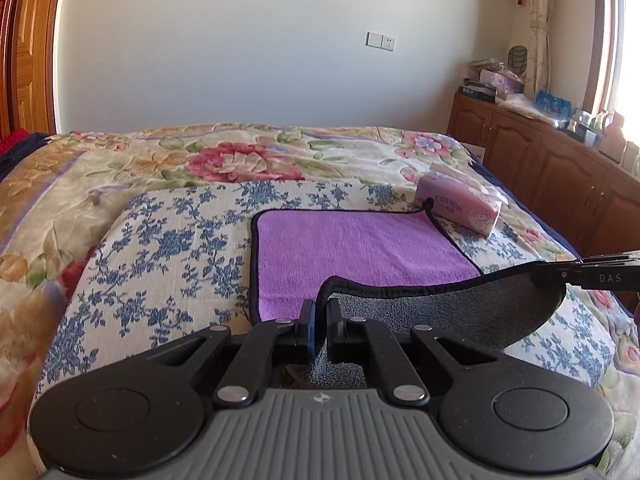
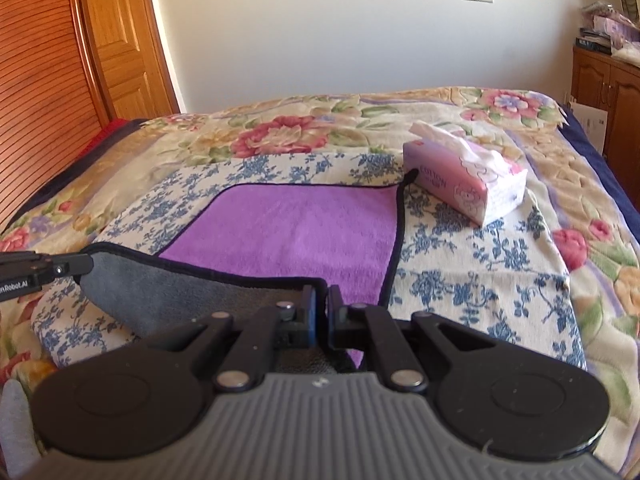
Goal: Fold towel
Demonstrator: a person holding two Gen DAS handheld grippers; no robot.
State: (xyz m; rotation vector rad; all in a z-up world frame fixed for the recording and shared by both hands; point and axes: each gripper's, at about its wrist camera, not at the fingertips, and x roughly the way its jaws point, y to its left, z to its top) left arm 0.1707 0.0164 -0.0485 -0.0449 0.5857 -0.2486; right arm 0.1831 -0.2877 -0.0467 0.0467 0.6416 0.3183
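Note:
A purple towel point(image 1: 360, 248) with a grey underside and dark trim lies on a blue-flowered cloth point(image 1: 168, 248) on the bed. Its near edge is lifted, showing the grey side point(image 1: 440, 312). My left gripper point(image 1: 320, 312) is shut on the near left corner. My right gripper point(image 1: 560, 276) enters from the right, shut on the near right corner. In the right wrist view the right gripper point(image 2: 322, 304) pinches the towel point(image 2: 296, 232) and the left gripper point(image 2: 80, 266) holds the other corner at far left.
A pink tissue pack point(image 1: 460, 208) stands by the towel's far right corner, also in the right wrist view point(image 2: 468, 184). A floral quilt point(image 1: 240, 160) covers the bed. Wooden cabinets point(image 1: 540, 160) line the right; a wooden door point(image 2: 120, 40) is at left.

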